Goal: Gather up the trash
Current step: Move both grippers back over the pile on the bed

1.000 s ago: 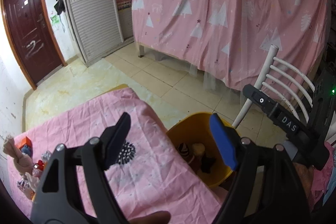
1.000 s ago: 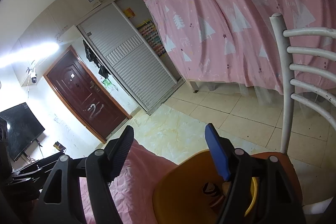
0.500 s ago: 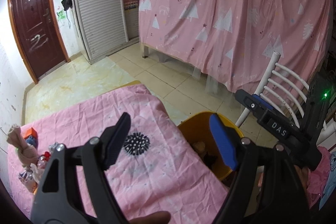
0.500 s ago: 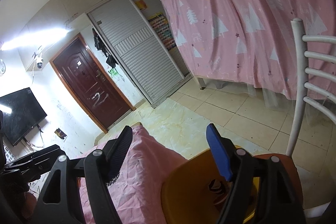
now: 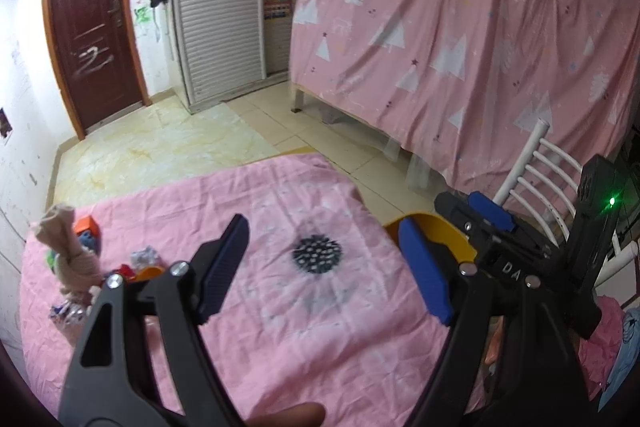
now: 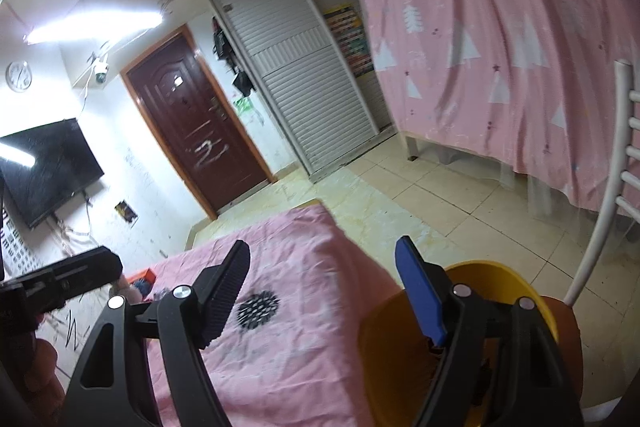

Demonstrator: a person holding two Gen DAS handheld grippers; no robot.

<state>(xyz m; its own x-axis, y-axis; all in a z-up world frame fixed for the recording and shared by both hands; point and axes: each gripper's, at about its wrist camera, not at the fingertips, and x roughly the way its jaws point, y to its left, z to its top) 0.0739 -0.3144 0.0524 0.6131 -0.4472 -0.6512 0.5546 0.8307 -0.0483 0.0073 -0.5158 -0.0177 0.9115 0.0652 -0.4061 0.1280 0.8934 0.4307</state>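
Note:
A small heap of trash lies at the table's left end: a knotted beige bag [image 5: 66, 247], an orange box [image 5: 86, 225], crumpled wrappers [image 5: 146, 255]. The table wears a pink cloth [image 5: 280, 307] with a black spiky print [image 5: 316, 255]. My left gripper [image 5: 322, 227] hovers open over the cloth, nothing between its fingers. A yellow bin [image 5: 440, 231] stands off the table's right edge. My right gripper [image 6: 322, 247] is open and empty too, between the print [image 6: 258, 309] and the bin [image 6: 400, 331]. In the right wrist view the trash [image 6: 142, 281] is small and far.
A white slatted chair [image 5: 532, 163] stands behind the bin, whose base rests on an orange-brown seat [image 6: 568, 327]. A pink tree-print curtain [image 5: 460, 47] hangs over a bed frame beyond the tiled floor [image 5: 180, 143]. A dark door [image 6: 192, 123] and a wall TV [image 6: 48, 167] are on the left.
Both views have swung left, off the yellow bin and onto the table. The bin has slid toward the right edge and the trash heap has come further into view. Both grippers stay open.

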